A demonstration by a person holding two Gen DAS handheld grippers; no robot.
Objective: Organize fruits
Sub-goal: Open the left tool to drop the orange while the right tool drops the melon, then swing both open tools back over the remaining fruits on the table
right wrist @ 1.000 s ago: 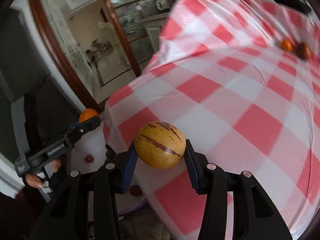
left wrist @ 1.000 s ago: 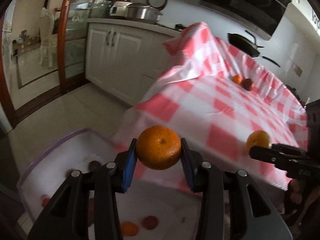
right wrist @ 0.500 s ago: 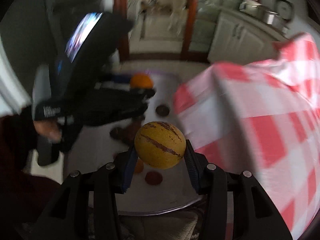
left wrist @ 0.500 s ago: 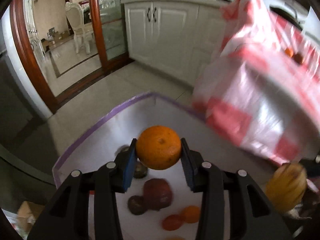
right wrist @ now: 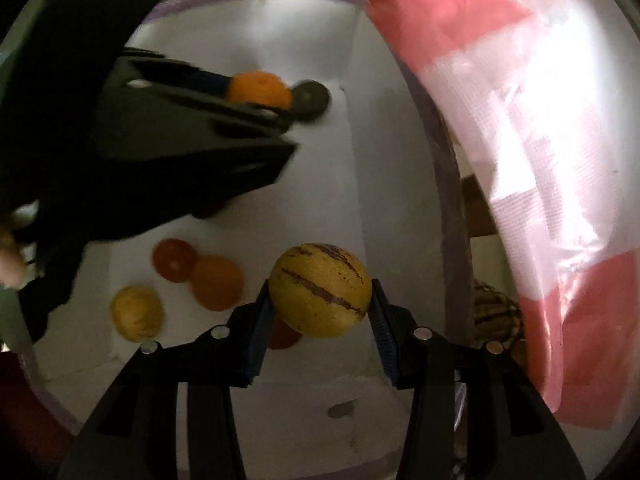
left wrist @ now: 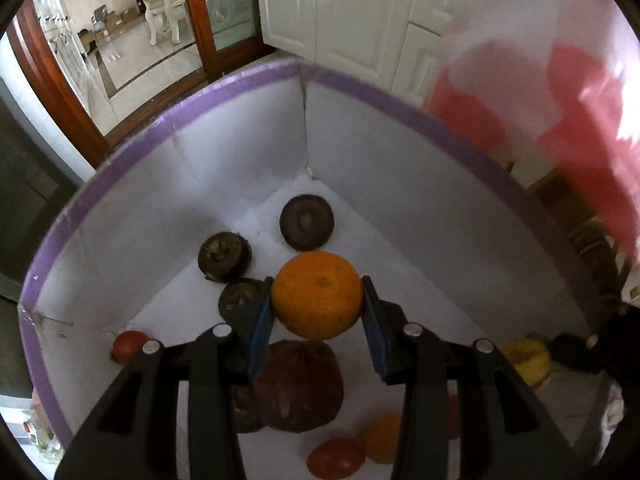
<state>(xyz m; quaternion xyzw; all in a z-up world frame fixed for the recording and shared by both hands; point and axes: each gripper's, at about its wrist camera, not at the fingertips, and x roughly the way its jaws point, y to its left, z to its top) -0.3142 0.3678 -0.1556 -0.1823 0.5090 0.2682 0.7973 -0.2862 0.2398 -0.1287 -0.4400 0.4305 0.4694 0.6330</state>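
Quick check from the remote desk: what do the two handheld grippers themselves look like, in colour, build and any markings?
Both match. The left gripper and the right gripper have matte black plastic bodies with triangular cut-outs, round silver screw heads, and jaws lined with ribbed blue pads. No cables, sleeves or readable markings show.

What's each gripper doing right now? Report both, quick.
Left gripper: closed on the orange, over the box.
Right gripper: closed on the striped yellow fruit.
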